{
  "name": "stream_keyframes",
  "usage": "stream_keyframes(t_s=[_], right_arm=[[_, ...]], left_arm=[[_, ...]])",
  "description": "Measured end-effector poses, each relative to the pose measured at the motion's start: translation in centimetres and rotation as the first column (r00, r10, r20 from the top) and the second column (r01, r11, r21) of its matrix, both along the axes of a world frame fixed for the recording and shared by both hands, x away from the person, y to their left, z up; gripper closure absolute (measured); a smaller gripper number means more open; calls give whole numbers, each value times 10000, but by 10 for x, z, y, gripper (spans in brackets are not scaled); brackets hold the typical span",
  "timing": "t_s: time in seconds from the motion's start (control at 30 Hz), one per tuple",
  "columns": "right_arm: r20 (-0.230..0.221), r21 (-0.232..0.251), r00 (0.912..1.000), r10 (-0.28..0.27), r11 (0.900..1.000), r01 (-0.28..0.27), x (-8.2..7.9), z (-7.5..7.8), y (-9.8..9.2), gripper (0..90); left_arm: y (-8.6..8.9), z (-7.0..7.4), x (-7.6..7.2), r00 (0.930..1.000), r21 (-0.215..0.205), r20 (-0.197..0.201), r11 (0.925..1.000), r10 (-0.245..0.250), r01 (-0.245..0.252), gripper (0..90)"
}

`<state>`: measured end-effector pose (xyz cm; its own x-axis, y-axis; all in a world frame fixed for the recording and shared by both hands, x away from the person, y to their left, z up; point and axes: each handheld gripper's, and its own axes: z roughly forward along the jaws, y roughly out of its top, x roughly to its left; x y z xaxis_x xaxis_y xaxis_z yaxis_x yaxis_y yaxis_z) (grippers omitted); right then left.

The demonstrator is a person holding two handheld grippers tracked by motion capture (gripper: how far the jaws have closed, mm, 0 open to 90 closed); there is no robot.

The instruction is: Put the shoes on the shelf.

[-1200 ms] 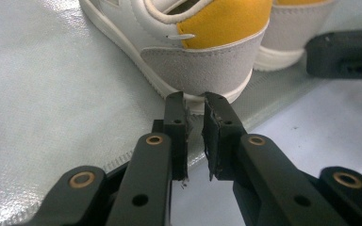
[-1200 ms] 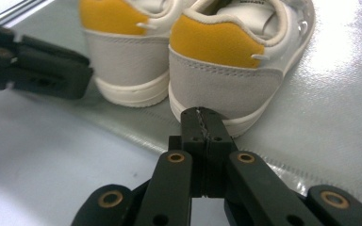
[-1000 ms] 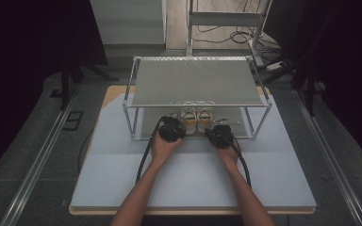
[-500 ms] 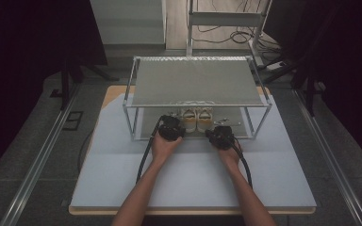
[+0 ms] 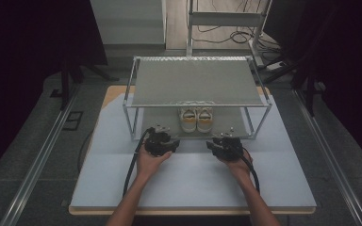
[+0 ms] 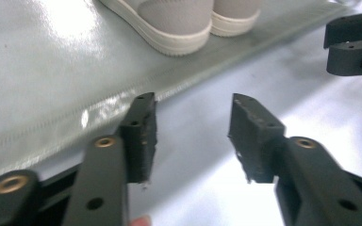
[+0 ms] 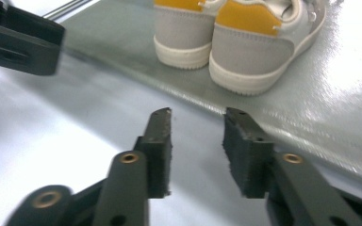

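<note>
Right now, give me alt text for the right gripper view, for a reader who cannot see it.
The right gripper points its two open black jaws, nothing between them, at the heels of a pair of grey and yellow sneakers standing side by side on a shiny grey shelf. Part of the left gripper shows at upper left.

Shoes (image 5: 196, 119) on rack (image 5: 195, 81) lower shelf; table (image 5: 122, 179).

1. Left gripper (image 6: 192, 136): black jaws with brass-coloured rivets, rough dark pads.
2. Right gripper (image 7: 196, 150): same black build, brass rivets.
3. Black cable (image 5: 131, 169) trails lower centre; forearms unsleeved.
</note>
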<state>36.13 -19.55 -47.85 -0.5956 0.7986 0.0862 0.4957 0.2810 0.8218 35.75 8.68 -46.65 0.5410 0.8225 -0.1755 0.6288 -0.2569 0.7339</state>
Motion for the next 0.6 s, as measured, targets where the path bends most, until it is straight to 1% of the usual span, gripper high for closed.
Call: stream_keyframes(t_s=[0.17, 0.27, 0.37, 0.4, 0.47, 0.53, 0.57, 0.6], right_arm=[[17, -164, 9999, 149, 9998, -149, -16, 2, -11, 517], [48, -76, 10000, 84, 9999, -84, -25, 3, -22, 505], [55, 34, 10000, 10, 10000, -10, -33, 2, -35, 494], [32, 69, 10000, -47, 10000, 47, -37, 2, -39, 492], [24, 129, 10000, -84, 9999, 84, -44, 2, -49, 486], [52, 164, 9998, -177, 9997, 176, -50, 0, -60, 482], [52, 164, 9998, -177, 9997, 176, -50, 0, -60, 482], [46, 280, 9996, -287, 9992, 286, -57, -1, -72, 479]], left_arm=[[16, -3, -16, 9999, -226, 28, 9997, 135, -135, 450], [25, -5, -27, 9998, -264, 109, 9996, 137, -134, 432], [32, -11, -38, 9997, -23, 230, 10000, 43, -42, 412], [35, -13, -42, 9997, -22, 200, 9999, 105, -104, 409], [41, -18, -48, 9999, 117, 126, 9999, 23, -24, 401], [47, -22, -54, 9998, 226, 84, 9996, 170, -171, 396], [47, -22, -54, 9998, 226, 84, 9996, 170, -171, 394], [55, -24, -57, 9996, 273, 20, 9993, 271, -272, 391]])
